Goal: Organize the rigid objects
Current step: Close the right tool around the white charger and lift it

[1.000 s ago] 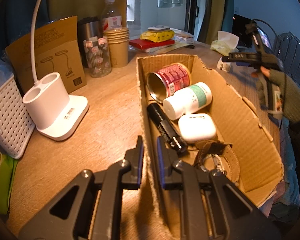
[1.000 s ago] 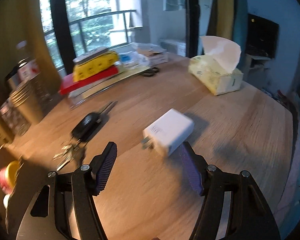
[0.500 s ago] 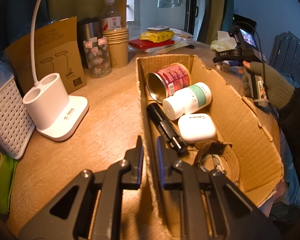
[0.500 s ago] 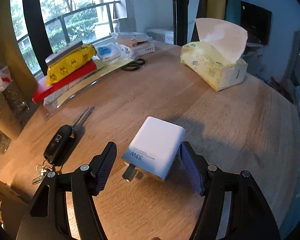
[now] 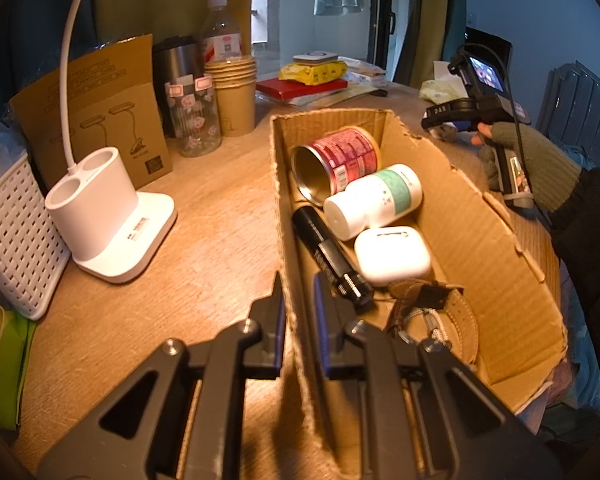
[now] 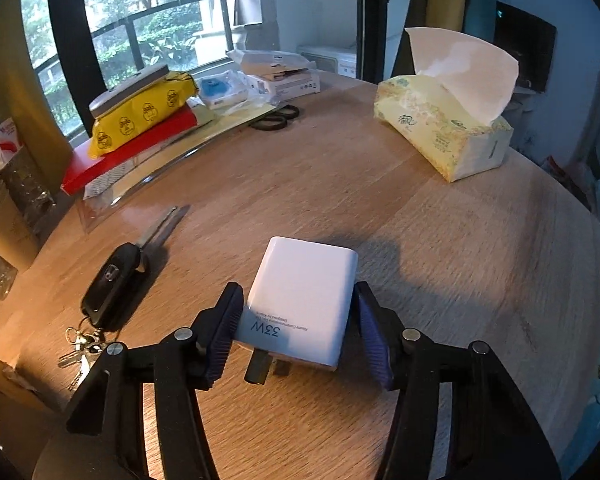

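Left wrist view: your left gripper is clamped nearly shut on the near wall of the cardboard box, one finger outside, one inside. In the box lie a red can, white bottle, black flashlight, white earbud case and a leather strap.

Right wrist view: your right gripper has just been closing around the white charger on the wooden table; the pads sit at its sides, contact unclear. A car key lies just left.
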Tool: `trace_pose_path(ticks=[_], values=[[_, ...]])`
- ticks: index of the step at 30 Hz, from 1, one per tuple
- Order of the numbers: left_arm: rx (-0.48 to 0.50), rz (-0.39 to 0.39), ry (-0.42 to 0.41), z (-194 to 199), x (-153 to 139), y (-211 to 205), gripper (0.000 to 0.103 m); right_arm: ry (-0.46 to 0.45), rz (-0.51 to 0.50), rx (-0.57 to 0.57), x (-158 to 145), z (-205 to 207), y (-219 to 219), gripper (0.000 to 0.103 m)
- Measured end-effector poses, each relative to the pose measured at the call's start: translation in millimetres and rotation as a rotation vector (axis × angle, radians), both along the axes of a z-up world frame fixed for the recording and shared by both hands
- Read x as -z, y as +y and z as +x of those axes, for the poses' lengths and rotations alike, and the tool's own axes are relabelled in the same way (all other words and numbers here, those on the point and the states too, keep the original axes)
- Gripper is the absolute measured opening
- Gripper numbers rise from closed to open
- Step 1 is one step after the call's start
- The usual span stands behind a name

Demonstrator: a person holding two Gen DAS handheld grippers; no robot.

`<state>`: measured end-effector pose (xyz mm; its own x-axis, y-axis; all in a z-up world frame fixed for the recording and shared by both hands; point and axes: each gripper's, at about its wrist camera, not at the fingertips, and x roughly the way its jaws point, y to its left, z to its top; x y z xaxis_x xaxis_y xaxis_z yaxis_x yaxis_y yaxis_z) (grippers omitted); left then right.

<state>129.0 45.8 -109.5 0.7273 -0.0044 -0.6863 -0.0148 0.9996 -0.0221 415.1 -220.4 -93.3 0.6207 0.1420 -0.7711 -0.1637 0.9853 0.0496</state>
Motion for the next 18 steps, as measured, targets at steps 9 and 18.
trace_pose_path(ticks=[9,18], values=[[0.000,0.000,0.000,-1,0,0,0.014,-0.041,0.021,-0.028,-7,-17,0,0.055],[0.000,0.002,-0.001,-1,-1,0,0.014,-0.079,0.068,-0.067,-22,-43,-3,0.053]])
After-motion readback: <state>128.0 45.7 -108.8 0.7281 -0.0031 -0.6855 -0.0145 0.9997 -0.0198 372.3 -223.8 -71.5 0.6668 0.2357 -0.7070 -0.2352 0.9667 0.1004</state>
